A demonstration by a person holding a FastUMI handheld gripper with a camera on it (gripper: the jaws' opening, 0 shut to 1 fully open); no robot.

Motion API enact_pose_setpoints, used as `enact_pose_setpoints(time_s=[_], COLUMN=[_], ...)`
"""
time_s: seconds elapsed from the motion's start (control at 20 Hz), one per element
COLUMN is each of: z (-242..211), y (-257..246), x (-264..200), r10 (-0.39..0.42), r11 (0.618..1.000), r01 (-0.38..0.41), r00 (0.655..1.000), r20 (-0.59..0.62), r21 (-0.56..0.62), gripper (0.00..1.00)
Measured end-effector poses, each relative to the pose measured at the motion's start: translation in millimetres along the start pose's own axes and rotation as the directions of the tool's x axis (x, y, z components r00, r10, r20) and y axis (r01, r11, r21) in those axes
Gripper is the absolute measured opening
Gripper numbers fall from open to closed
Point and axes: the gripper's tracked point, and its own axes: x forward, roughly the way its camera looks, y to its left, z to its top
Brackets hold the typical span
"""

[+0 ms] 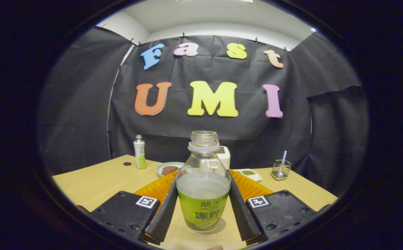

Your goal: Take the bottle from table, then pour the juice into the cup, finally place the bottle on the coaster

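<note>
A clear bottle with a green label and no cap stands upright on the wooden table, holding pale juice up to its shoulder. My gripper is shut on it, one finger pressing each side of the label's upper part. Its base rests on the table with a small shadow under it. Just beyond the bottle lies an orange ribbed mat, spreading to both sides of the fingers. Partly hidden behind the bottle's neck stands a white cup-like container.
Further back are a pale plate with brown food, a small white dish with something green, and a glass holder with a straw at the right. A small white-and-green bottle and a dark cap stand back left.
</note>
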Motion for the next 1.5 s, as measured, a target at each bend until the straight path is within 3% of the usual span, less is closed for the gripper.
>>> enact_pose_setpoints(time_s=[0.15, 0.3, 0.55, 0.9, 1.0, 1.05, 1.2, 1.5], z=[-22.9, -34.7, -43.2, -57.3, -65.0, -65.8, -67.9, -55.9], y=[-0.6, -13.6, -13.2, 0.3, -0.6, 0.5, -0.7, -5.8], x=[11.7, 16.5, 33.6, 43.7, 40.8, 40.4, 33.0, -12.0], r10=[0.032, -0.014, -0.023, -0.003, -0.005, -0.003, -0.006, -0.056], r11=[0.997, 0.996, 0.999, 1.000, 0.998, 0.998, 0.995, 0.993], r01=[-0.030, 0.017, 0.024, 0.004, 0.010, 0.008, 0.014, 0.060], r00=[0.999, 0.999, 0.999, 0.999, 0.997, 0.997, 0.997, 0.997], r20=[-0.027, -0.030, -0.040, -0.052, -0.075, -0.075, -0.079, -0.050], r21=[0.066, 0.089, 0.028, 0.029, 0.054, 0.069, 0.096, 0.097], gripper=[0.81, 0.81, 0.81, 0.83, 0.86, 0.93, 0.99, 1.00])
